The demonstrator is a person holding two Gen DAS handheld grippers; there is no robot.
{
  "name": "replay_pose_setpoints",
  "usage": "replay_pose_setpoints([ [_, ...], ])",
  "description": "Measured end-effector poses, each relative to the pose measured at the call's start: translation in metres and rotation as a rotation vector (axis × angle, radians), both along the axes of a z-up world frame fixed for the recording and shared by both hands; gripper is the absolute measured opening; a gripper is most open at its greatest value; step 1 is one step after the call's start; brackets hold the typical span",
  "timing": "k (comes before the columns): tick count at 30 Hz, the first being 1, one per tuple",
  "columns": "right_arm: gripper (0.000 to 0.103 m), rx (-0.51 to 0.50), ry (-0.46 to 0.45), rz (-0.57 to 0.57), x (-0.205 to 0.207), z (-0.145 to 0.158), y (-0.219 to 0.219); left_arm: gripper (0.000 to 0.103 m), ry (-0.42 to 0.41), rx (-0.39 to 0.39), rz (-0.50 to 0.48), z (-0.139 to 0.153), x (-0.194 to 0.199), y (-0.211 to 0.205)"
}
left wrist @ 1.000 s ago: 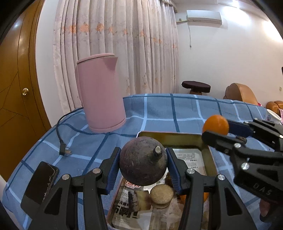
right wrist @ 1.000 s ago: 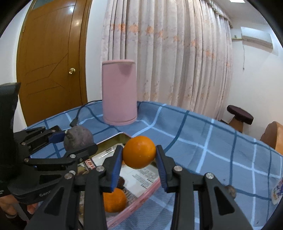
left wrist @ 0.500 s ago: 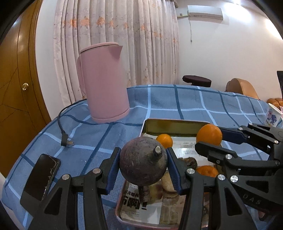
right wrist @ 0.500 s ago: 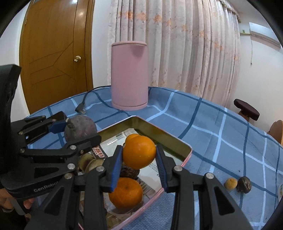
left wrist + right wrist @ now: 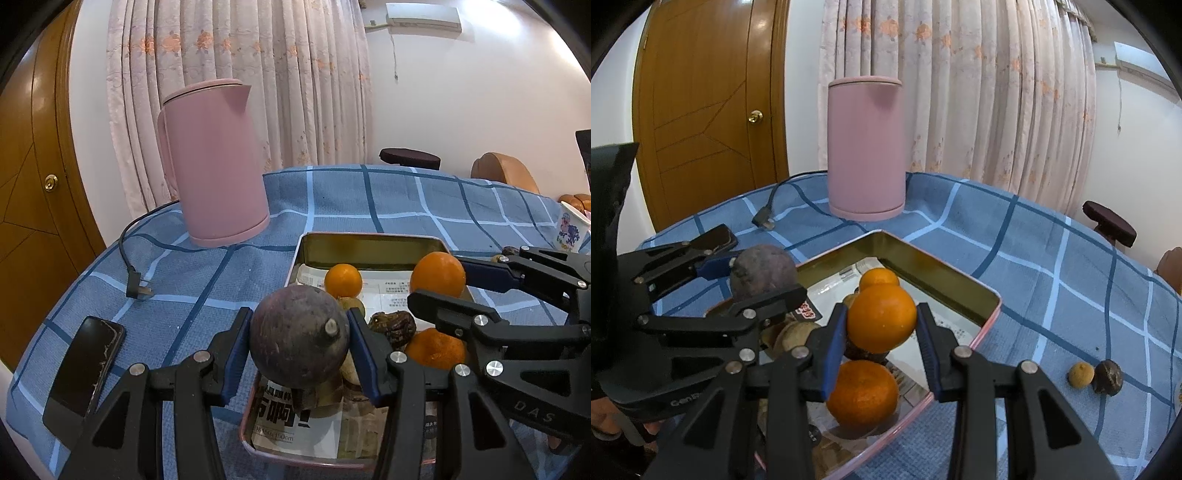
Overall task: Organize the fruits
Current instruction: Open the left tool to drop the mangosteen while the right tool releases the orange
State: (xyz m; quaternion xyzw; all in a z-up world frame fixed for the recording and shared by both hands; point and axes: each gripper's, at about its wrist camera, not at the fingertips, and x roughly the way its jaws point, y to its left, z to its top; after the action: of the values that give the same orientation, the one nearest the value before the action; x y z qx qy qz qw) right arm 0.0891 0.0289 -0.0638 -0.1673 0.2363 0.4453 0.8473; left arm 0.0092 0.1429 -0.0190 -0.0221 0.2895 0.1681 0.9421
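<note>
The left gripper point(image 5: 299, 354) clamped a round dark-purple fruit point(image 5: 299, 338), and the right gripper point(image 5: 882, 325) clamped a round orange point(image 5: 882, 318); both hung above the pink-rimmed metal tray point(image 5: 945, 275), which held two more oranges on the blue checked tablecloth point(image 5: 1052, 266).

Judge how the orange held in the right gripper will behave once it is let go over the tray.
The orange is round and smooth, so it would probably roll. The tray has raised walls that should contain it. It may come to rest against the orange lying beneath the right gripper.
</note>
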Motion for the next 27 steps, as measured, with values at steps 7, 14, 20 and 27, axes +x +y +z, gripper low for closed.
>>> replay_pose_setpoints([
  [7,0.04,-0.009,0.016,0.007,0.0,-0.004,0.0,0.053,0.011,0.019,-0.008,0.0,-0.001,-0.002],
  [14,0.042,-0.028,0.055,0.059,0.0,-0.007,0.001,0.053,0.024,0.041,-0.022,-0.002,-0.007,-0.005],
  [20,0.078,0.011,0.024,0.073,-0.003,0.001,-0.012,0.066,0.027,0.056,-0.018,0.004,-0.019,-0.008],
  [27,0.081,0.036,-0.007,0.065,-0.007,0.014,-0.028,0.072,-0.002,0.094,-0.03,0.018,-0.027,-0.021],
])
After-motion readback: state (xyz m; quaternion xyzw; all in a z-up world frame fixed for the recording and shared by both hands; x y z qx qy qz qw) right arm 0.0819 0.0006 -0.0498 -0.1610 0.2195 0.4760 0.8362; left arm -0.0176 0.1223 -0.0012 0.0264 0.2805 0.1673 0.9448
